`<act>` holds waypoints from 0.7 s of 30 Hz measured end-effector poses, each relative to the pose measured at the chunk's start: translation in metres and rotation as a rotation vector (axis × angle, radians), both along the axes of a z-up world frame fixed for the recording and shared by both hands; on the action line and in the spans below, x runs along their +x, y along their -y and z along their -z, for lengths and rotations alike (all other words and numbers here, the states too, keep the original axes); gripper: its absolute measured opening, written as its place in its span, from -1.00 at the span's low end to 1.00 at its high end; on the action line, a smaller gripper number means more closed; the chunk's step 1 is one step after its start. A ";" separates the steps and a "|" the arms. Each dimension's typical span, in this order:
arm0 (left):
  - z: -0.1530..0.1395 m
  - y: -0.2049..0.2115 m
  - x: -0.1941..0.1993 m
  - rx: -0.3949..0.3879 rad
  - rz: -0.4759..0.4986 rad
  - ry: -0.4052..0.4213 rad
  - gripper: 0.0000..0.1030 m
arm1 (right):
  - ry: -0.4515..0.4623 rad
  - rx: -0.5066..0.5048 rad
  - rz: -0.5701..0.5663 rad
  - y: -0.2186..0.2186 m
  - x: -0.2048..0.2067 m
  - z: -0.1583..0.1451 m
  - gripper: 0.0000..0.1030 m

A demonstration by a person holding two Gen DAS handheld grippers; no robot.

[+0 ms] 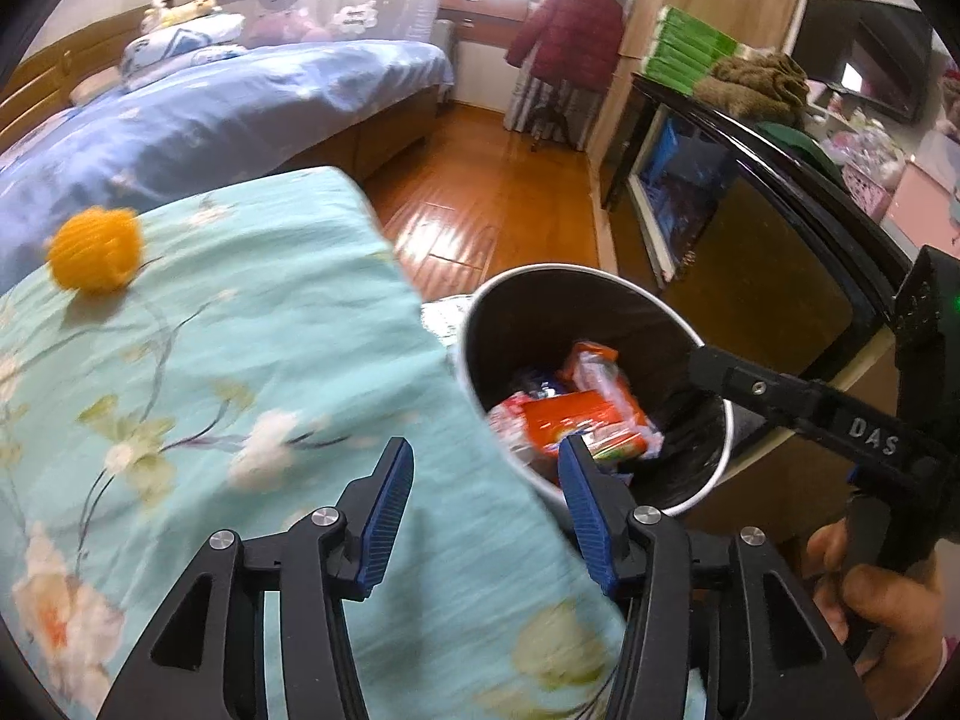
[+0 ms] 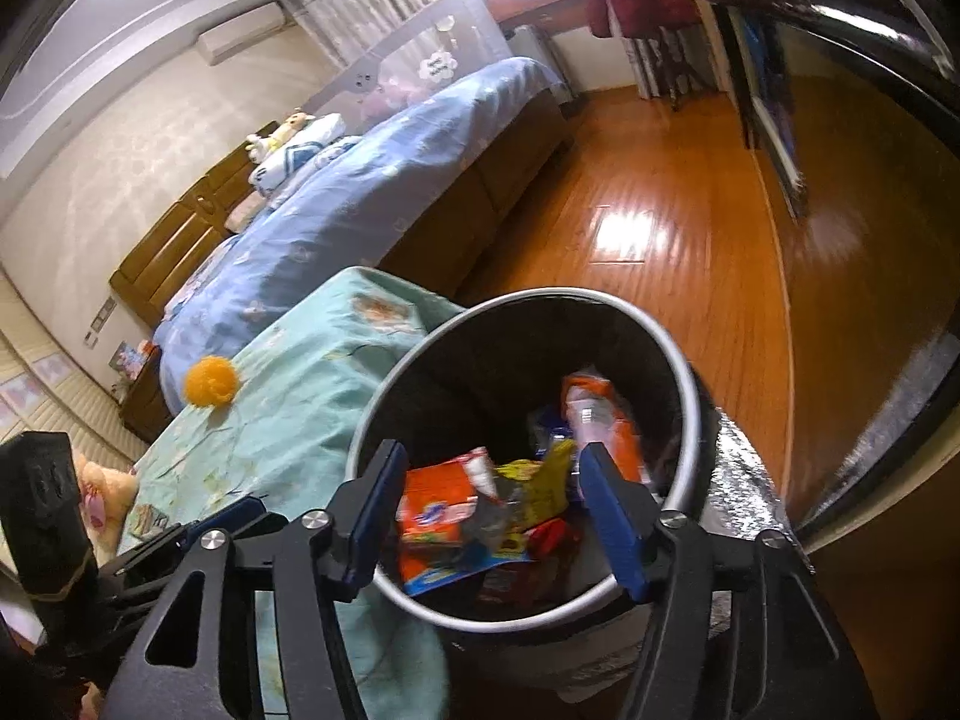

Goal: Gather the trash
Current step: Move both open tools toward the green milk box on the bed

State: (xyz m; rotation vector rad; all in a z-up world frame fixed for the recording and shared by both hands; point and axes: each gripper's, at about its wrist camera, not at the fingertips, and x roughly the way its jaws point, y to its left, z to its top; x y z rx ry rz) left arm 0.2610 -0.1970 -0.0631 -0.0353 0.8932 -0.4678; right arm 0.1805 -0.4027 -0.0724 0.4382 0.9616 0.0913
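Seen from the left wrist, the left tongs (image 1: 483,471) hang with their ribbed blue pads (image 1: 387,507) parted about halfway and nothing between them, tipped downward over a soft turquoise sheet (image 1: 240,360) printed with pale flowers. A fuzzy, knitted-looking orange ball (image 1: 95,253) sits on that sheet, well away from the tongs. Just beside the sheet's edge stands a round trash bin (image 1: 717,450) with a bright metal rim and dark inside; crinkled snack wrappers (image 1: 585,414), mostly orange and red, lie heaped in its bottom. One black arm of the right tongs (image 1: 780,390) reaches over the far rim, and a hand (image 1: 882,594) grips their handle at the lower right. Behind is a bed (image 1: 210,114) under a smooth blue quilt and a glossy wooden floor (image 1: 480,210). From the right wrist, the right tongs (image 2: 489,507) point steeply down, directly above the bin's (image 2: 678,354) mouth, jaws spread rather wide and empty. Below them lie the wrappers (image 2: 444,504): an orange packet, a yellow one, something blue and red, though the blur makes the smaller pieces hard to sort. The turquoise sheet (image 2: 288,420) drapes against the bin's left side, the orange ball (image 2: 211,385) resting on it farther back. The left tongs' (image 2: 180,534) dark frame shows at the lower left; whether it is open I cannot tell from here.
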 end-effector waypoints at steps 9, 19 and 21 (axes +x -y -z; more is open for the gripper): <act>0.001 -0.061 -0.024 -0.032 -0.129 -0.013 0.01 | 0.024 0.044 -0.100 -0.052 0.008 -0.004 0.52; -0.007 -0.132 -0.054 -0.043 -0.285 0.012 0.23 | 0.020 0.074 -0.237 -0.118 0.016 0.001 0.73; -0.008 -0.145 -0.061 -0.038 -0.316 0.014 0.25 | 0.017 0.073 -0.256 -0.128 0.017 0.003 0.74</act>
